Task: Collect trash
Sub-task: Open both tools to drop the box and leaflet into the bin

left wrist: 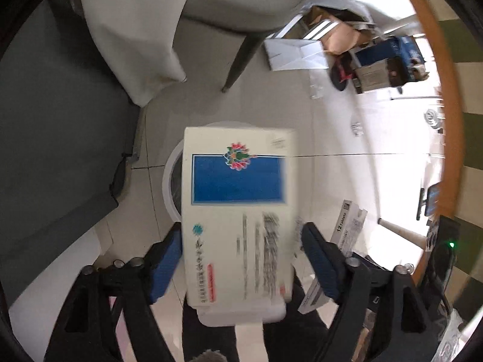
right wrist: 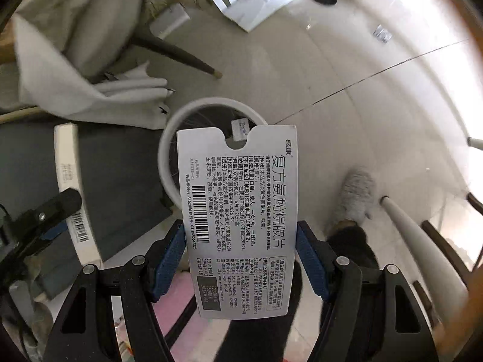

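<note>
The left tool (left wrist: 241,259) has let go: its jaws stand apart from the blue-and-white medicine box (left wrist: 238,211), loose above the white bin (right wrist: 169,147). The right tool (right wrist: 240,259) grips a grey tablet box (right wrist: 238,211) over the rim. Either box could clip the rim and land on the floor (right wrist: 302,75).

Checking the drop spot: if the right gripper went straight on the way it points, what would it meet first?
Probably the open white bin on the floor, directly beyond the flat medicine box between the right gripper pads; depth is unclear.
</note>
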### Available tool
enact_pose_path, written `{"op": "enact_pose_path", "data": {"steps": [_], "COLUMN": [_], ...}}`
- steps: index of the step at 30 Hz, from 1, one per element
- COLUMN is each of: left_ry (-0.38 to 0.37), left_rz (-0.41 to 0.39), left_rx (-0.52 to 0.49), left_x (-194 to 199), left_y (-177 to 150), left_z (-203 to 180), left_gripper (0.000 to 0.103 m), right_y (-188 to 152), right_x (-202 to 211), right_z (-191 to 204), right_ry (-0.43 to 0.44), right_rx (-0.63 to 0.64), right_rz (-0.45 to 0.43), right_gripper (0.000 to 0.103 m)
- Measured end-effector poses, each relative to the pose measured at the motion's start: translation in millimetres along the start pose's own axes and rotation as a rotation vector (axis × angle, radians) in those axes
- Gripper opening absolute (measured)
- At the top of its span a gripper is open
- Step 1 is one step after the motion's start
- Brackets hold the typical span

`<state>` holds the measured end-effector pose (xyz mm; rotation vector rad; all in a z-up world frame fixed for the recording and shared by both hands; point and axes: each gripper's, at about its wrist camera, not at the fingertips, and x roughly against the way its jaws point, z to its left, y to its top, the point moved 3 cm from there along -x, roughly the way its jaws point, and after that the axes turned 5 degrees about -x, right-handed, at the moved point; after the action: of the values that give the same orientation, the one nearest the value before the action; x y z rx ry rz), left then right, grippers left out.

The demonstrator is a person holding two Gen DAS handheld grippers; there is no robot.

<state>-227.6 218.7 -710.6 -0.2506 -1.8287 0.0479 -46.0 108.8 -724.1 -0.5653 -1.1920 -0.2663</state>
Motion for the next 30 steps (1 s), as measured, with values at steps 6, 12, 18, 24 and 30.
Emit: {"op": "enact_pose_path", "data": {"steps": [6,12,18,24,30], "left_ry": [0.026,0.16,0.237,0.251,0.262], "left_rz": [0.008,-0.047,-0.063,-0.086,-0.125], "left_rx": [0.029,0.054,0.034,0.026,-0.004], "left_x": [-37.4,-26.9,-4.4,32.8,84.6], "left_y": [-3.0,-20.0,-31.7,-44.9,-60.1], "left_z": [27.3,50.6,51.8,41.5,19.5], "left_gripper": [0.101,0.101,0.101,0.101,0.101], "right_y": [23.4,22.1,21.9,11.4,-3.8], "right_x": [-89.1,-97.5,-72.8,-24.7,38.7], "right_z": [3.6,9.2,28.3,44.9,60.7], "right_ry": [0.072,-0.055,-0.196,-0.25,-0.266], "right_rx": [0.028,0.117,0.217,0.264,0.3], "right_rz": [0.089,0.039,-0.033,-0.09,-0.135], "right_gripper": [0.102,0.102,0.102,0.102,0.102]}}
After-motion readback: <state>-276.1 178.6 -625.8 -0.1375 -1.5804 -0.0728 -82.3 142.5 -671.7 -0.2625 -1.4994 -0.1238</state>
